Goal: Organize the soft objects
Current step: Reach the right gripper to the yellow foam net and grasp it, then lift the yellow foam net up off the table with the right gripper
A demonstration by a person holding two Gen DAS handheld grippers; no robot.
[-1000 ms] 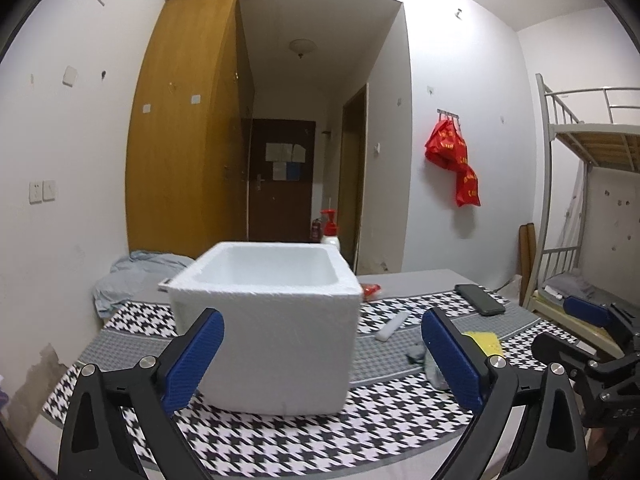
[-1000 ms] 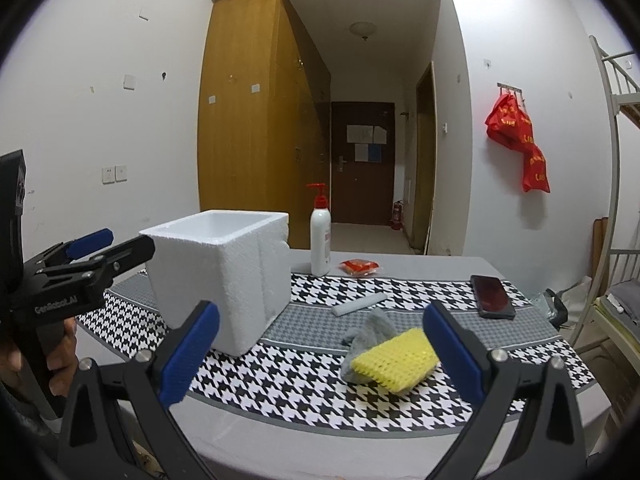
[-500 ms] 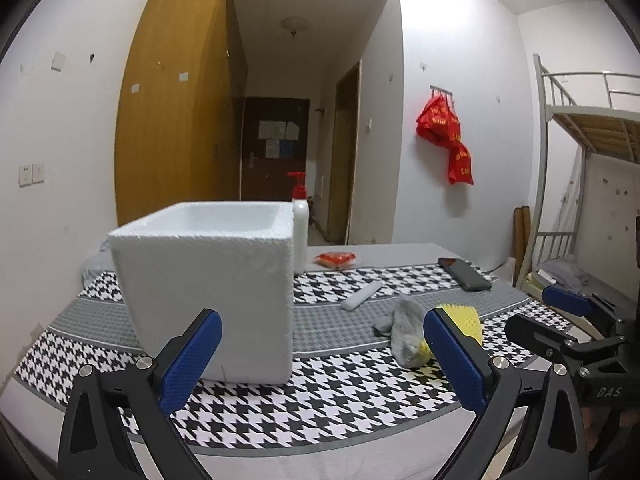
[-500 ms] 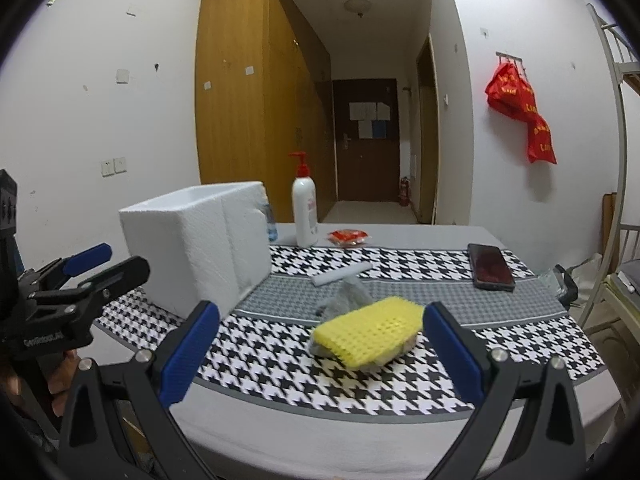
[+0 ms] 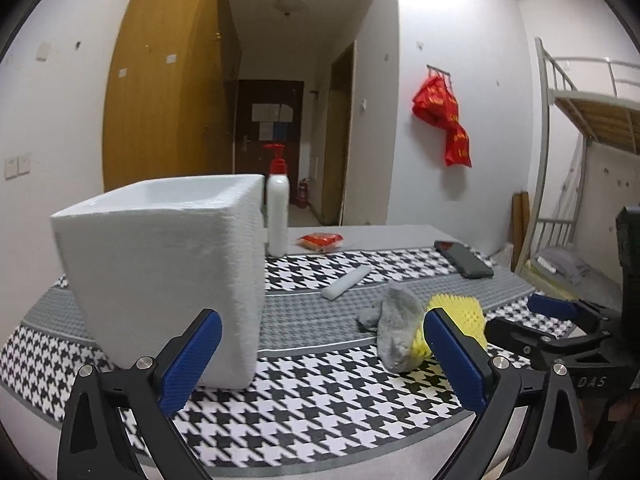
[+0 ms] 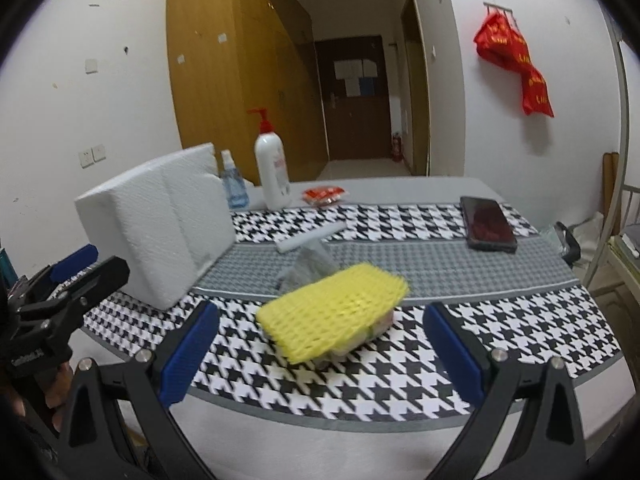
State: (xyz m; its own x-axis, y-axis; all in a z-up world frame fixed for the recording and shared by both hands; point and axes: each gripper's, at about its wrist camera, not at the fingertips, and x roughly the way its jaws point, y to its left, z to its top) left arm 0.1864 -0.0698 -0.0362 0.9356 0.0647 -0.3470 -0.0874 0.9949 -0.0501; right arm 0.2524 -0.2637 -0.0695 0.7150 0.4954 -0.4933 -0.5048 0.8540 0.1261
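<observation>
A yellow foam net sleeve (image 6: 334, 312) lies on the houndstooth cloth, just beyond my open right gripper (image 6: 320, 354) and centred between its blue pads. A crumpled grey sock (image 6: 308, 266) rests behind it. In the left wrist view the grey sock (image 5: 394, 326) drapes over the yellow sleeve (image 5: 460, 314), partly hidden by my right-hand pad. A white foam box (image 5: 168, 272) stands open-topped at the left, close in front of my open, empty left gripper (image 5: 324, 360). The other gripper (image 5: 560, 332) shows at the right edge.
A white pump bottle (image 5: 277, 216), a red packet (image 5: 321, 240), a white bar (image 5: 346, 282) and a black phone (image 5: 464, 264) lie further back on the table (image 6: 400, 428). A small spray bottle (image 6: 231, 184) stands behind the box. A bunk bed (image 5: 588, 128) stands at the right.
Both grippers have swung right and moved closer to the table. The right one has advanced toward the yellow sleeve, which now looms larger between its pads. The box has shifted left in both views.
</observation>
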